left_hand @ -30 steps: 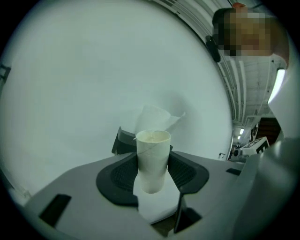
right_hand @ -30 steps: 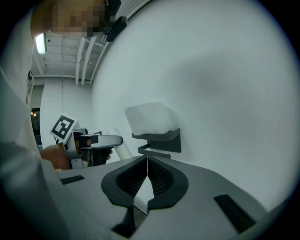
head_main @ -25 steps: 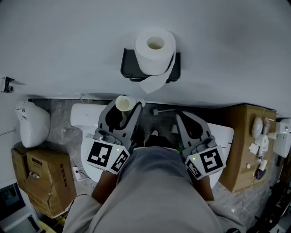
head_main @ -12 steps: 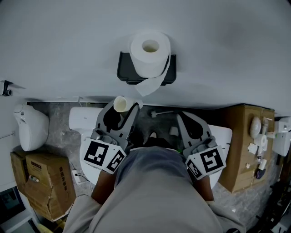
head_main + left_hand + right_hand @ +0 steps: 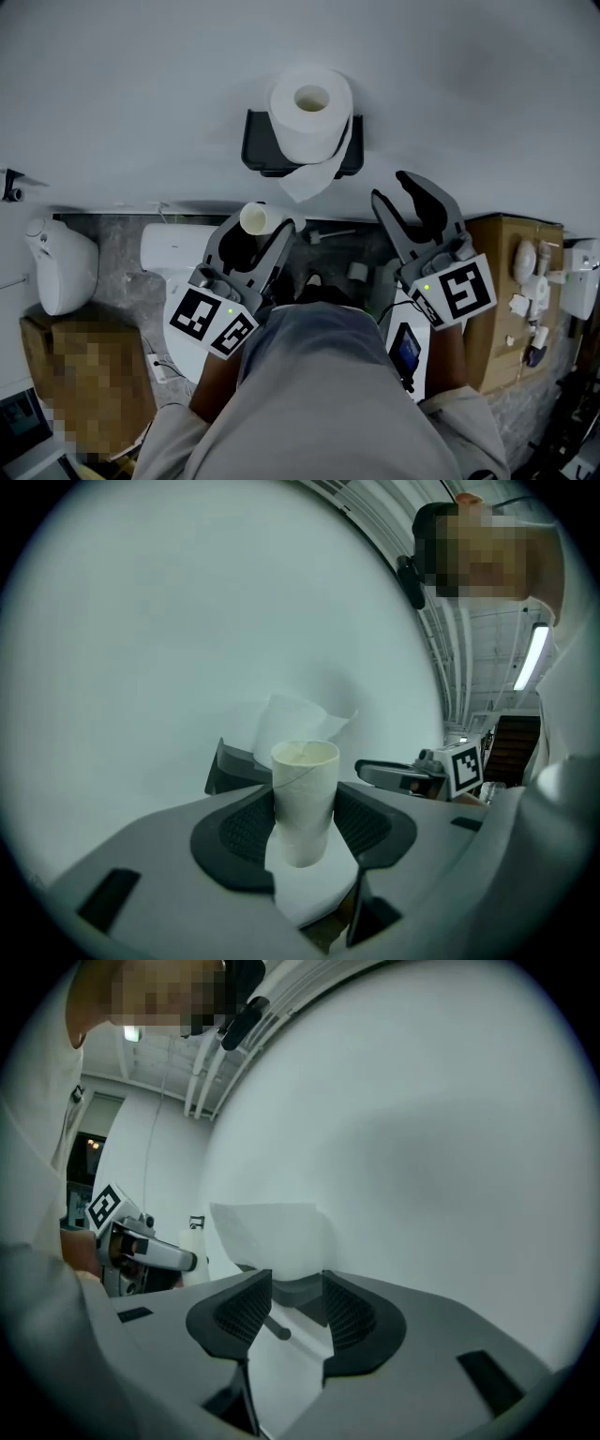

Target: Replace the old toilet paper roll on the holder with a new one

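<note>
The left gripper (image 5: 257, 231) is clamped on the old cardboard tube (image 5: 255, 217), a pale hollow cylinder standing upright between its dark ribbed pads (image 5: 239, 832), with a thin scrap of paper clinging below. The right gripper (image 5: 394, 187) is empty, its jaws opening. The new roll (image 5: 311, 111), fat and soft white, sits on the black holder (image 5: 255, 155) on the smooth wall (image 5: 141, 94), its loose sheet hanging down.

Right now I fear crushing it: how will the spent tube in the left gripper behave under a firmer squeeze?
The spent tube is hollow and thin-walled, so it would probably flatten easily. It looks very light, held upright between the left gripper pads. Its loose paper tail is floppy and may snag.
</note>
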The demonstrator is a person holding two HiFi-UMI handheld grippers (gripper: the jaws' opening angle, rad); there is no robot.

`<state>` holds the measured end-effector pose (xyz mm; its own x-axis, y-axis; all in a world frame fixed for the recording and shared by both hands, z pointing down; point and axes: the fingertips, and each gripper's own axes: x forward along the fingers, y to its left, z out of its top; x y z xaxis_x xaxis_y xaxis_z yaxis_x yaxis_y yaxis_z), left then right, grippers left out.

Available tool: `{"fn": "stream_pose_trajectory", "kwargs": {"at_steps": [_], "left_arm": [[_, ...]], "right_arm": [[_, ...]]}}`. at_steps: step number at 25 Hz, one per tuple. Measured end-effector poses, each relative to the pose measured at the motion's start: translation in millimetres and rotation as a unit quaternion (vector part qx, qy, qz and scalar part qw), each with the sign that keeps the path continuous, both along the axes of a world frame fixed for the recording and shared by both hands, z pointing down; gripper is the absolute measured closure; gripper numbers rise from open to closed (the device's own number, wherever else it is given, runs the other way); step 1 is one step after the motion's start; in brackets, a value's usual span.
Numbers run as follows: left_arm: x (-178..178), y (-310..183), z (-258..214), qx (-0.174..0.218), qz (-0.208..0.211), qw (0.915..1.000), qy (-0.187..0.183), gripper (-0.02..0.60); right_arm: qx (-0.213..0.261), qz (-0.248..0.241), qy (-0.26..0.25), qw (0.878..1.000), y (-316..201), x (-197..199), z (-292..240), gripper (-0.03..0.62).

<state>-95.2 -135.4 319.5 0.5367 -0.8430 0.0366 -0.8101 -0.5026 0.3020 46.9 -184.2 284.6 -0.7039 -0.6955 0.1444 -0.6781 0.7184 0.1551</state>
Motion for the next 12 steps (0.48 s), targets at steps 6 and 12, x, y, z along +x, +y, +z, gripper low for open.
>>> {"fn": "stream_pose_trajectory", "kwargs": {"at_steps": [6, 12], "left_arm": [[0, 0, 1, -0.001, 0.008, 1.0000, 0.006, 0.393], [-9, -3, 0, 0.000, 0.001, 0.9999, 0.016, 0.393]], "right_arm": [[0.026, -0.106, 0.021, 0.994, -31, -29, -17, 0.363], [0.017, -0.174, -0.007, 0.985, -46, -51, -29, 0.314]]}}
